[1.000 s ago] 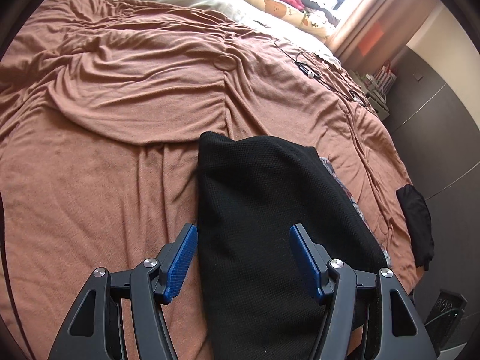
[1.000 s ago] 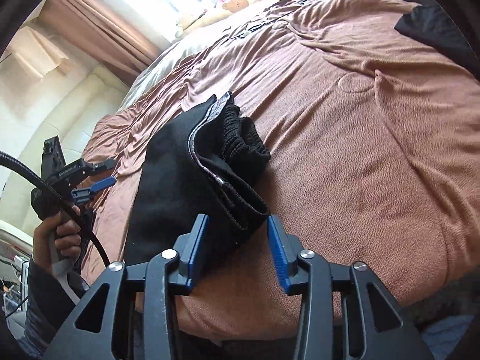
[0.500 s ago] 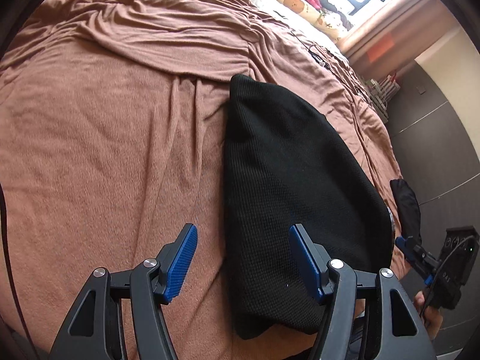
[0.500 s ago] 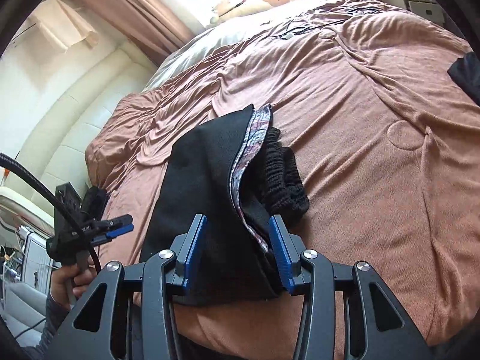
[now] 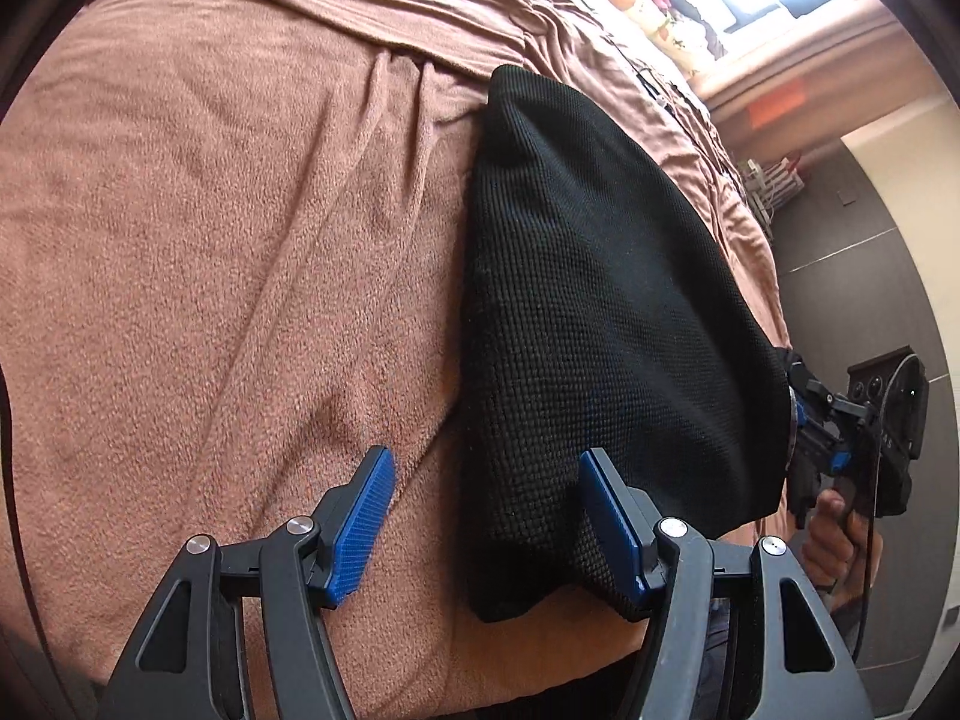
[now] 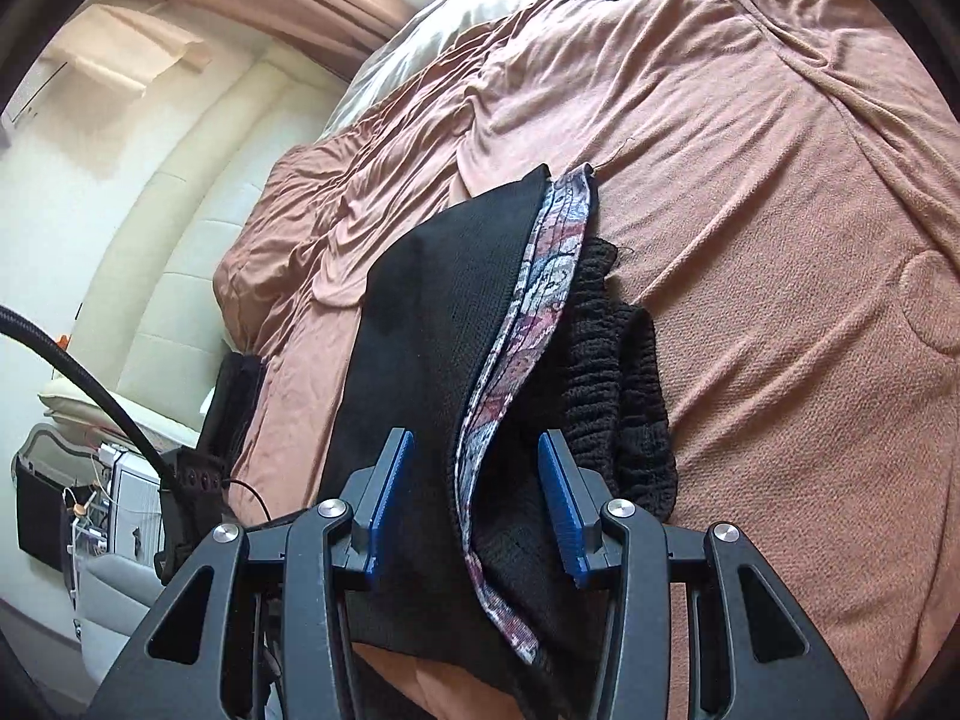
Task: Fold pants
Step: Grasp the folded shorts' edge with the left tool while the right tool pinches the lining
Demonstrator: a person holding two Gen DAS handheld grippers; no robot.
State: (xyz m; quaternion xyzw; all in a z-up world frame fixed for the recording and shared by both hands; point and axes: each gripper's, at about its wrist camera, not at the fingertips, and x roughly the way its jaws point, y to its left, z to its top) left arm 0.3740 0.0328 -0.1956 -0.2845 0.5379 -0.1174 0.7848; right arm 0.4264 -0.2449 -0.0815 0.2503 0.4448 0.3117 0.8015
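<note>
Pants (image 5: 600, 312), black and knitted, lie as a folded bundle near the front edge of a bed, on a wrinkled brown blanket (image 5: 210, 252). Seen from the right wrist, the bundle is not yet neat: a patterned strip of lining (image 6: 528, 336) runs along one edge, and the gathered waistband (image 6: 618, 372) bulges out to the side of the smooth top layer, so another fold or a tidy-up looks likely.

The left gripper (image 5: 483, 534) is spread wide with nothing clamped. Its jaws straddle the near corner of the bundle, one pad over bare blanket and the other over the cloth. That placement suits pinching the corner so it can be lifted, though whether a pad already touches the fabric cannot be told.

The right gripper (image 6: 474, 510) is closing, with the lined edge and a thickness of black cloth between its jaws; gaps beside both pads suggest they are not yet pressing. Taking the bundle at the opposite side from the left lets both ends be carried together, which keeps a soft knit from sagging in the middle.

In the left wrist view, a hand (image 5: 840, 534) holds the right tool's handle beside the bed
</note>
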